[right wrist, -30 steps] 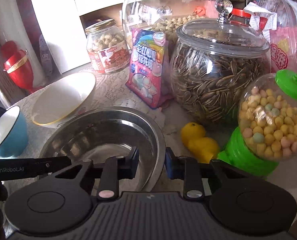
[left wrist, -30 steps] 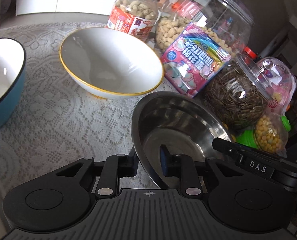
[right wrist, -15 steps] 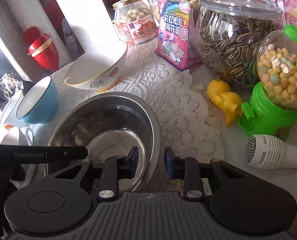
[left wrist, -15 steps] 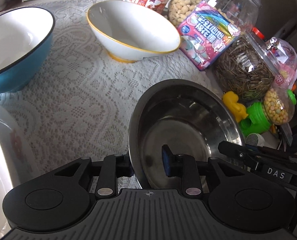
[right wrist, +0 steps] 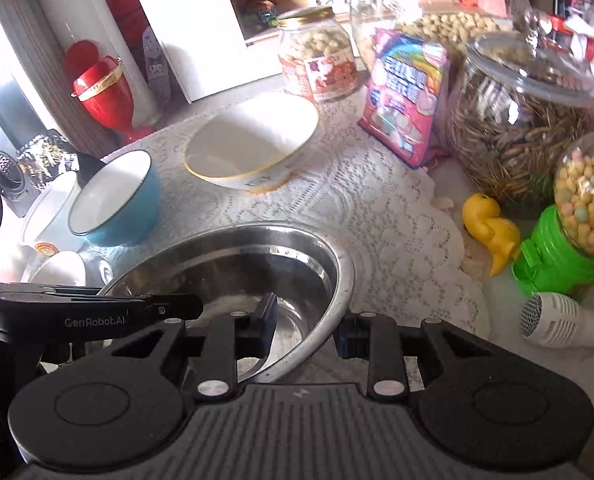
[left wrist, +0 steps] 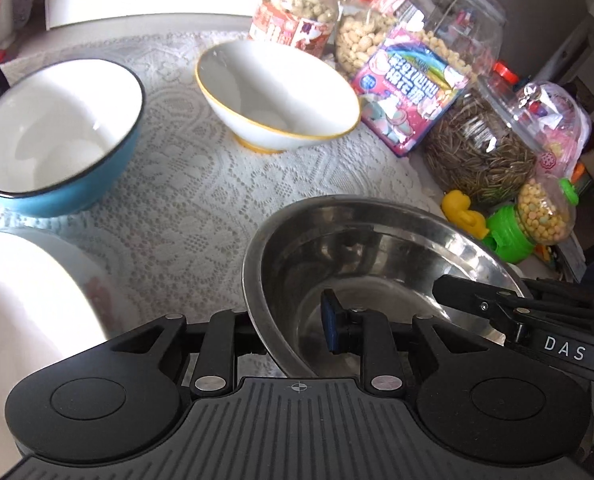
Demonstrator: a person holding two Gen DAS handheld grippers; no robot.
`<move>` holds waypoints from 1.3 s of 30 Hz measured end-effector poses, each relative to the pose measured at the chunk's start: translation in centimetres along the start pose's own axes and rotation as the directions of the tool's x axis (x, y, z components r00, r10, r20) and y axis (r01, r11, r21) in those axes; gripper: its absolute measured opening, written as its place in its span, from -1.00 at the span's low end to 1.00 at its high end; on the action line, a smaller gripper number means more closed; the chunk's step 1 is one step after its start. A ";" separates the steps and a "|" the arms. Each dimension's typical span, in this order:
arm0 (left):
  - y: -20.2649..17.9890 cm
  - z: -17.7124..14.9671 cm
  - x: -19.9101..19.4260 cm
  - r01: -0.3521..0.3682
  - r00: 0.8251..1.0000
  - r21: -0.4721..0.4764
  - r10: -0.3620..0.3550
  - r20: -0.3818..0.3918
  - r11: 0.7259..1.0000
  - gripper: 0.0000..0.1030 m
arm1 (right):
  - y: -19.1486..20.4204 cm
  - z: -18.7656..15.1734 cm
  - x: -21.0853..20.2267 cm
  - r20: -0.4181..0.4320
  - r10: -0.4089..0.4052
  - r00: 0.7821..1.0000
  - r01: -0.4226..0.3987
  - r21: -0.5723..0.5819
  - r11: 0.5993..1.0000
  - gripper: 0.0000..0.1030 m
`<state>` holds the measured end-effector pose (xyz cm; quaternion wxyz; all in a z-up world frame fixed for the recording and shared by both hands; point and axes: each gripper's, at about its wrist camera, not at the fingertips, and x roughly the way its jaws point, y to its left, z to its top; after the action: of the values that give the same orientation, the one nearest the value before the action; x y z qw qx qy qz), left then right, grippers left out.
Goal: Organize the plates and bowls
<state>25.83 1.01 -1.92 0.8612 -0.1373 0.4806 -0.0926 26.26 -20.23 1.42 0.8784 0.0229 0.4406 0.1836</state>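
Steel bowl (left wrist: 377,264) is carried between my two claws, above the lace tablecloth (left wrist: 185,216). Bowl interior empty, only reflections.

Left claw (left wrist: 293,332): one finger outside the bowl's wall, blue-padded finger inside. Jaws are closing on the rim; the gap at the inner pad is hard to judge, but the wall sits between the fingers and I read it as gripped.

Right claw (right wrist: 303,328): clenched on the opposite rim, one finger inside, one outside.

Other containers:
- Blue bowl (left wrist: 57,136), white inside, empty, on the cloth at left.
- White bowl with yellow rim (left wrist: 277,96), empty, beyond the steel bowl, near the jars.
- White dish (left wrist: 21,320) at the near left edge, only partly visible; contents cannot be told.
- Gold-lidded jar (left wrist: 297,16): pale round snacks.
- Large glass jar (left wrist: 429,28): peanuts, about half full; pink candy bag (left wrist: 409,92) leans against it.
- Lidded glass jar (right wrist: 521,120): sunflower seeds, nearly full.
- Green candy dispenser (right wrist: 569,240): coloured balls in its globe.

Yellow toy duck (right wrist: 491,232) lies just beside the dispenser.
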 end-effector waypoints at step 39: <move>16.5 -6.5 -15.5 -0.171 0.962 -0.198 0.207 0.176 0.965 -0.48 | 17.9 -1.6 2.5 -0.029 0.186 0.982 -0.185 -0.321 0.929 -0.05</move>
<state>12.67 20.16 1.85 0.8929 -0.1768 0.4113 0.0483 21.01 -2.86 2.13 0.8496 -0.0792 0.3996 0.3351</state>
